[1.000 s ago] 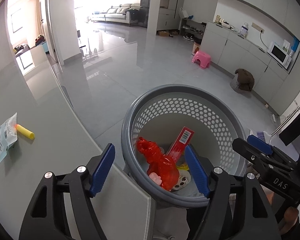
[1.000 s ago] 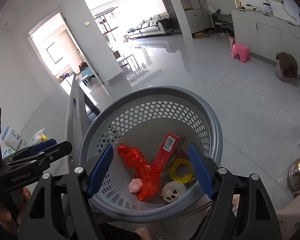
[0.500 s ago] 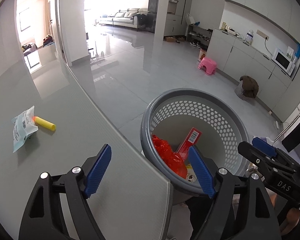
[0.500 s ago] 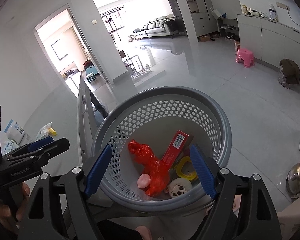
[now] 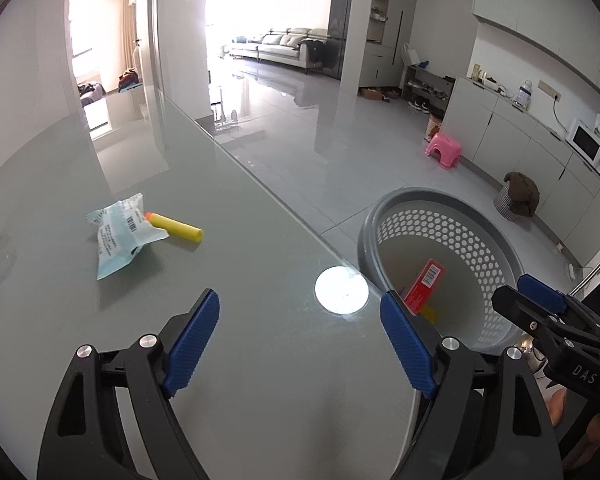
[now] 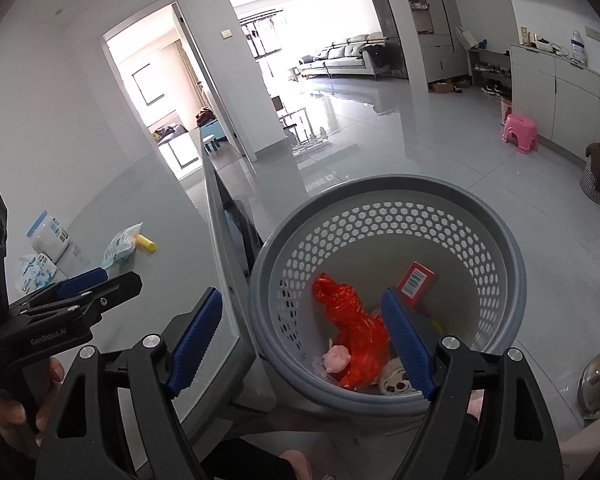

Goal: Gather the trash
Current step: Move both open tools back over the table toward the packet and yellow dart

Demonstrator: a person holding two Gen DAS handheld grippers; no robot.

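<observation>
A grey perforated bin (image 6: 500,240) stands on the floor beside the glass table (image 5: 260,380); it also shows in the left wrist view (image 5: 496,232). It holds a crumpled red bag (image 6: 350,316), a red box (image 6: 416,280), a pink toy and other bits. On the table lie a pale blue wrapper (image 5: 120,236) and a yellow foam dart (image 5: 178,228). My left gripper (image 5: 298,344) is open and empty over the table, short of the wrapper. My right gripper (image 6: 302,344) is open and empty, above the gap between the table edge and the bin.
A white tub (image 6: 48,236) and a blue tissue pack (image 6: 36,272) stand further left on the table. The table edge (image 5: 284,208) runs diagonally. A pink stool (image 5: 444,152) and a covered basket (image 5: 518,196) stand on the floor by the cabinets.
My left gripper has swung left from over the bin to over the table, bringing the wrapper and dart closer. My right gripper has shifted slightly left over the bin's near rim.
</observation>
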